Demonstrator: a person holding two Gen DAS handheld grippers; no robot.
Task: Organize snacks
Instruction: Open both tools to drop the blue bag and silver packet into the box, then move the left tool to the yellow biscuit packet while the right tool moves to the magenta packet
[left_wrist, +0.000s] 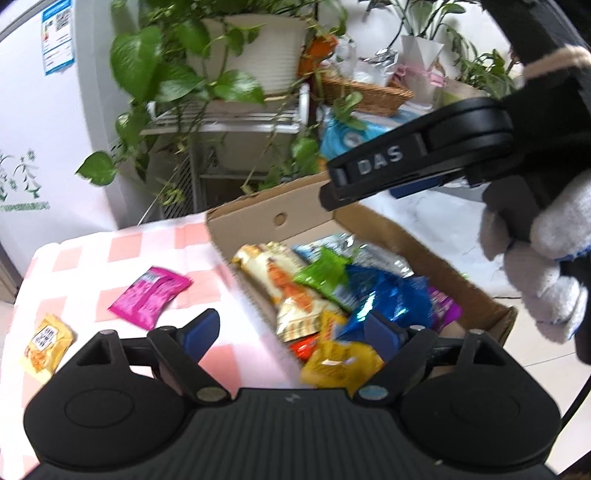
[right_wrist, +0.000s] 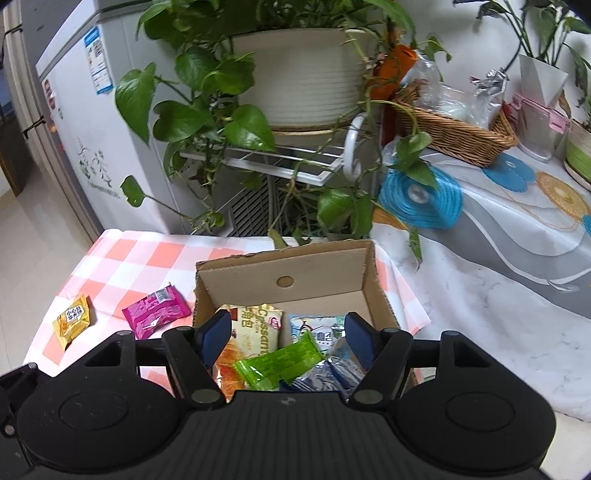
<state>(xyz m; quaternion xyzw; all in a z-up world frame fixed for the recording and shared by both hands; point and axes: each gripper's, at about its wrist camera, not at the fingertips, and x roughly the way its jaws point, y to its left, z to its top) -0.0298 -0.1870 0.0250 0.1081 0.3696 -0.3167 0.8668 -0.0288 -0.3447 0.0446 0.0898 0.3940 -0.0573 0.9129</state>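
A cardboard box (left_wrist: 266, 218) (right_wrist: 258, 277) stands on the pink-checked tablecloth (left_wrist: 122, 251) (right_wrist: 147, 258). It holds several snack packets, among them a croissant pack (left_wrist: 280, 280) (right_wrist: 255, 328), a green packet (left_wrist: 325, 273) (right_wrist: 280, 363), a blue packet (left_wrist: 384, 299) and a yellow one (left_wrist: 340, 363). My left gripper (left_wrist: 291, 332) hangs open over the box's near left corner with nothing gripped. My right gripper (right_wrist: 288, 334) is open above the box, its pads clear of the green packet. A pink packet (left_wrist: 149, 297) (right_wrist: 155, 312) and a small yellow packet (left_wrist: 46, 345) (right_wrist: 72, 319) lie on the cloth left of the box.
A gloved hand (left_wrist: 546, 258) holds the right gripper at the upper right of the left wrist view. Behind the table are a potted vine (right_wrist: 303, 74) on a wire stand (right_wrist: 280, 158), a white fridge (right_wrist: 92, 129), and a counter with a wicker basket (right_wrist: 454, 133).
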